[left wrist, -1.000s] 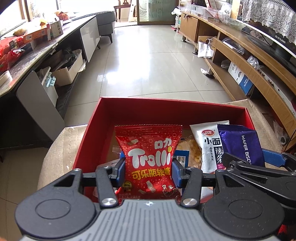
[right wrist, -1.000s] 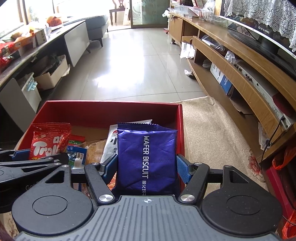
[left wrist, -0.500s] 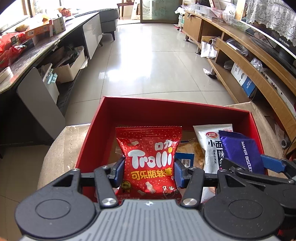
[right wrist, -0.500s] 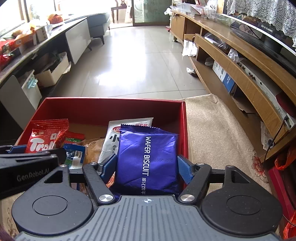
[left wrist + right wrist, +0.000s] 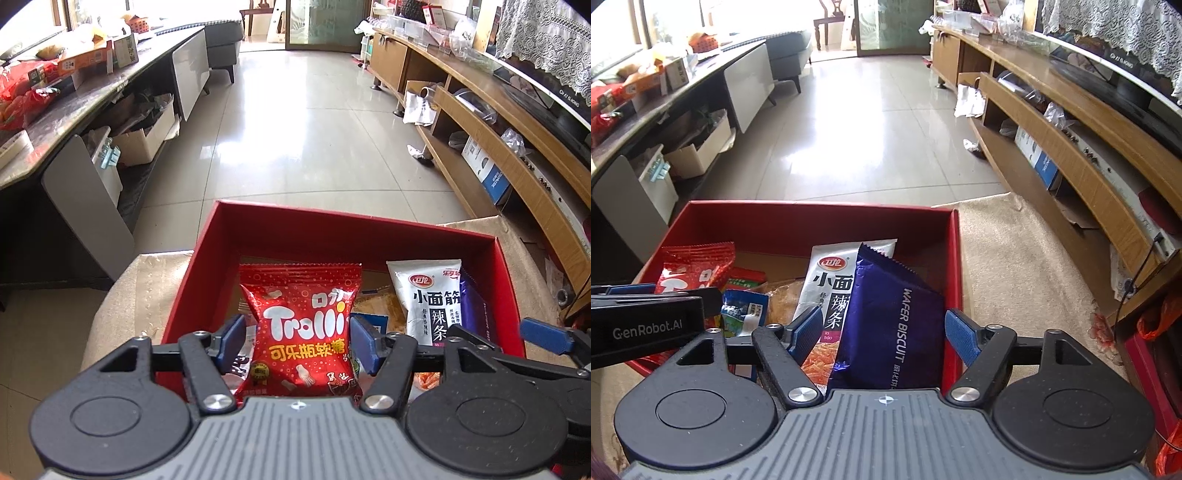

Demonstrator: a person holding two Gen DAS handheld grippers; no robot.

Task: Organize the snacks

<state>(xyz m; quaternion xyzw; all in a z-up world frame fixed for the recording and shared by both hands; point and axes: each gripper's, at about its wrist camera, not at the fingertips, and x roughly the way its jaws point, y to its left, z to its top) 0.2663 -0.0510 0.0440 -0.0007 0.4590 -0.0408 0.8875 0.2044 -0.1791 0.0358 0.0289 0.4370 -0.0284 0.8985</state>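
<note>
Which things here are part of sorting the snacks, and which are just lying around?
Job: red box; Trolli bag, between the opening left gripper; wafer biscuit pack, between the opening right gripper; white spicy-strip packet.
Lying about: cardboard box; white bag.

Black tool (image 5: 297, 345); blue pads (image 5: 960, 336); silver screws (image 5: 963, 394); grey ribbed housing.

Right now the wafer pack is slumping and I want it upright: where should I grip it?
Grip the wafer pack across its flat middle, pads on its long side edges, coming from above. It leans left on the white pack, so both edges are clear.
</note>
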